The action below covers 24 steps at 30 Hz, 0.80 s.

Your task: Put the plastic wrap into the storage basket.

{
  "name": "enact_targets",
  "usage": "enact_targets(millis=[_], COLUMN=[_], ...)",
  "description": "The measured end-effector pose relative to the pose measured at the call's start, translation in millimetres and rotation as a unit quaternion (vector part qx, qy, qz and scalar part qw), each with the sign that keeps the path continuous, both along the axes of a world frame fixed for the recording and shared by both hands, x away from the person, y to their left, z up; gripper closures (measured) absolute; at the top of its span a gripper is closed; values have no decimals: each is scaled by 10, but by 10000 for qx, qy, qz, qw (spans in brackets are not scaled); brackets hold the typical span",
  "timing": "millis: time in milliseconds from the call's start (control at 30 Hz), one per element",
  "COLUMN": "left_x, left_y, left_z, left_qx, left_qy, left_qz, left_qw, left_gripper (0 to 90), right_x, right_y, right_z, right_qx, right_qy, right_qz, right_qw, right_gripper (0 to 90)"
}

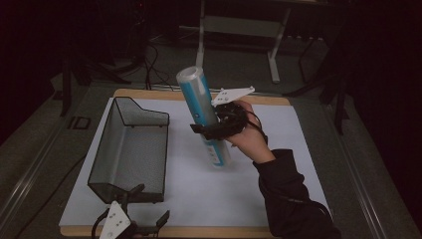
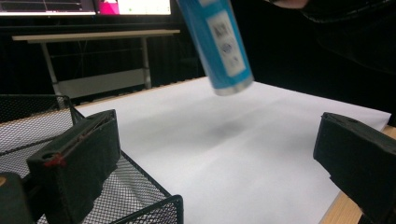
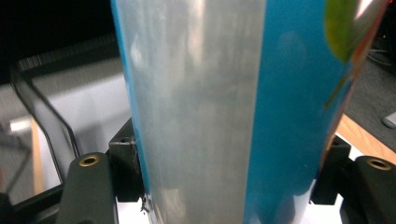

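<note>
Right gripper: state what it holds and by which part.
The right gripper is shut on the blue tube, clamped around its body slightly below mid-length, tube tilted and lifted off the white sheet.

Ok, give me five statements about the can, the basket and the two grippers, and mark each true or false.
1. The right gripper holds the blue can off the table. True.
2. The can is upright. False: it is tilted, its top leaning away from the person.
3. The left gripper is shut on the basket. False: its jaws are open and hold nothing, near the basket's near corner.
4. The basket lies left of the can on the white sheet. True.
5. The can is inside the basket. False: it hangs over the sheet, to the basket's right.
</note>
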<state>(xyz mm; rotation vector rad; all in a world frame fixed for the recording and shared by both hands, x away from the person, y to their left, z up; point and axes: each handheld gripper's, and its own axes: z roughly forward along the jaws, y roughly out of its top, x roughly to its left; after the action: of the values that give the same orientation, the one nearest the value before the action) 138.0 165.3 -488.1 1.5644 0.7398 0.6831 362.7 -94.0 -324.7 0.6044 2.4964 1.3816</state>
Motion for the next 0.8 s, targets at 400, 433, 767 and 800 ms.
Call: enact_targets(millis=[400, 433, 767, 800], left_x=[-10, -11, -11, -13], left_y=[17, 19, 27, 27], left_z=[7, 7, 4, 5], left_qx=[-16, -34, 11, 10], left_qy=[-40, -37, -43, -43], left_qz=[42, 41, 38, 29], left_qw=[10000, 10000, 10000, 10000], left_gripper=[12, 12, 12, 12], right_x=[4, 0, 110, 124], right_y=[387, 429, 867, 892], right_z=[271, 277, 124, 101], right_qx=[822, 873, 1648, 1694], right_qy=[241, 273, 817, 888], right_qz=[-272, -297, -718, -725], right_qw=[9959, 9954, 9803, 9789], right_gripper=[315, 315, 315, 315])
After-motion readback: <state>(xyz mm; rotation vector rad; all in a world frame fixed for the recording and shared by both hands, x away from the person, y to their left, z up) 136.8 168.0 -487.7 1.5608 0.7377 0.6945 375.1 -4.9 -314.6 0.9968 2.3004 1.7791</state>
